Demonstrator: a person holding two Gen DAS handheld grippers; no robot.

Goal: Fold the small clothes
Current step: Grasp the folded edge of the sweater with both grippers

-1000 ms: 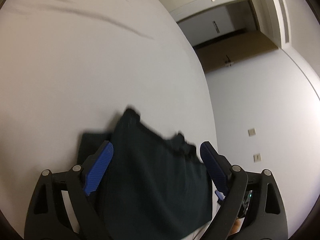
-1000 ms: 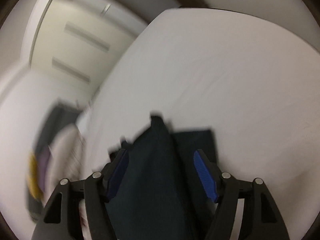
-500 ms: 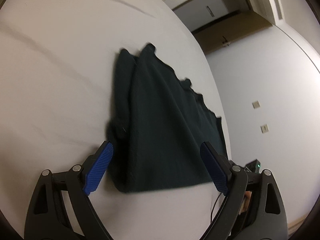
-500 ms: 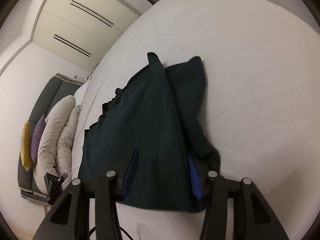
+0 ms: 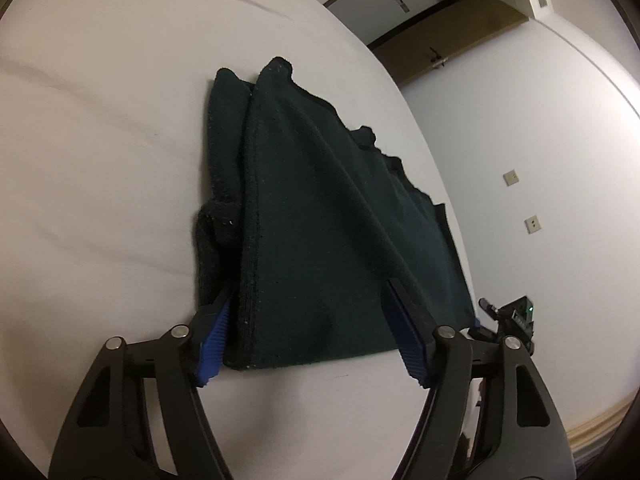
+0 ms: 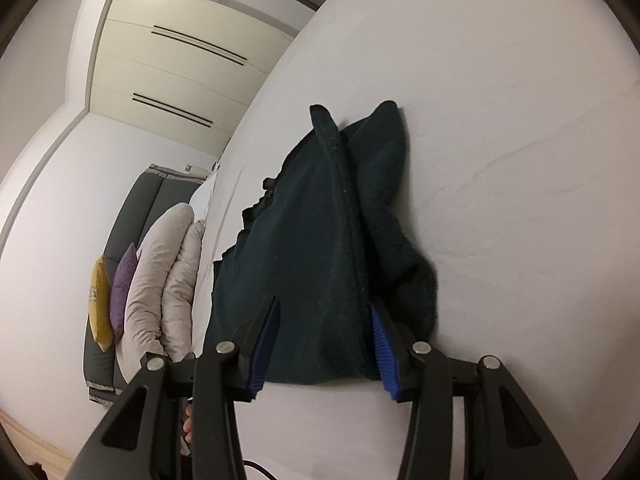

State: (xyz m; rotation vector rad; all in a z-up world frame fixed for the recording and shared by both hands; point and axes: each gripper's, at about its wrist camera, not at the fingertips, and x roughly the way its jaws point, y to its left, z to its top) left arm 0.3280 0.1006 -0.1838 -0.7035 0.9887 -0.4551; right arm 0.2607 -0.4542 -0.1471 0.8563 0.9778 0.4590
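A dark green knit garment (image 5: 320, 216) lies on the white bed sheet (image 5: 100, 140), with one side folded over and bunched. My left gripper (image 5: 312, 312) is open, its blue-padded fingers (image 5: 214, 340) straddling the garment's near hem from above. The garment also shows in the right wrist view (image 6: 320, 240). My right gripper (image 6: 324, 320) is open but narrower, its fingers (image 6: 382, 344) either side of the near hem beside the bunched fold. Neither gripper pinches the cloth.
The bed edge runs close past the garment in both views. The other gripper's body (image 5: 508, 316) shows at the right in the left wrist view. Pale cushions (image 6: 160, 280) and a grey sofa (image 6: 132, 216) stand beyond the bed. A wooden door (image 5: 440, 40) is far off.
Both grippers pulled back along the garment and dropped to its near hem. The right gripper's jaws narrowed. The garment settled flat on the bed.
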